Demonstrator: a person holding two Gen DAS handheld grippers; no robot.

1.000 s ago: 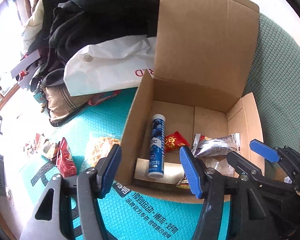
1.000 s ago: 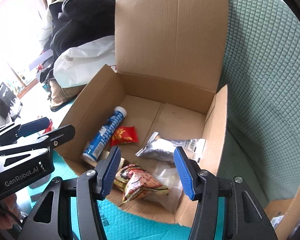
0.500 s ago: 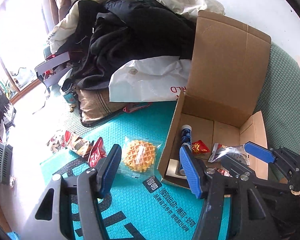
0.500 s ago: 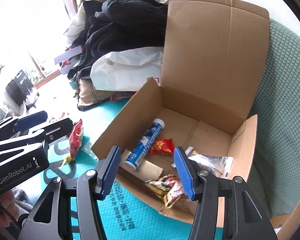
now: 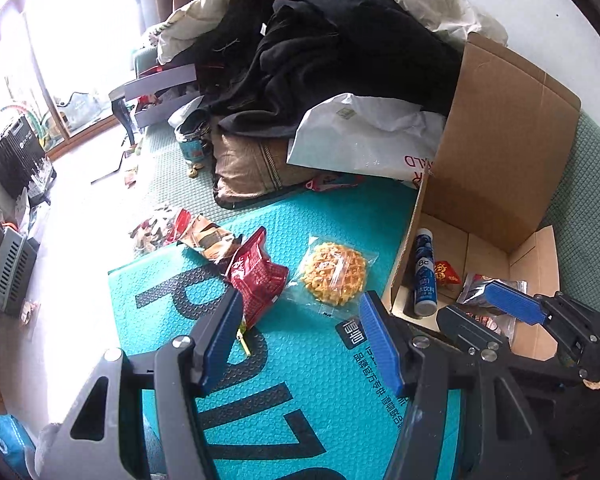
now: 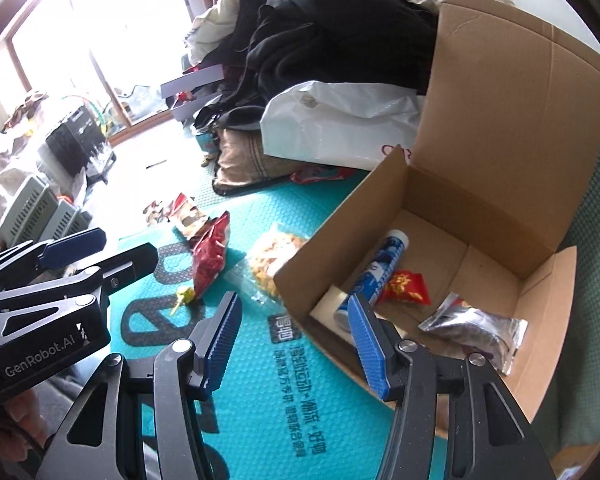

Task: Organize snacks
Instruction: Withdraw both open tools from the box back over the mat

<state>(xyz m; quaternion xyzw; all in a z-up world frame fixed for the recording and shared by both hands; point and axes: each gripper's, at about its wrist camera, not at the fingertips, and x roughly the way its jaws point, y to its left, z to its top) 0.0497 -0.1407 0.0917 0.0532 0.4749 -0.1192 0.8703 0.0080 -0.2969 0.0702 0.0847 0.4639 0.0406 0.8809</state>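
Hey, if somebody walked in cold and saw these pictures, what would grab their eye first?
Probably the open brown cardboard box on the right, holding a blue-and-white tube, a small red packet and a silver foil pouch. Next, the bright teal bubble mailer beside it, with a round yellow waffle in clear wrap and a red snack bag lying on it. Behind looms a heap of dark clothes.

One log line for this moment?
left gripper: open, empty | right gripper: open, empty | brown cardboard box: open | round yellow waffle packet: on mat
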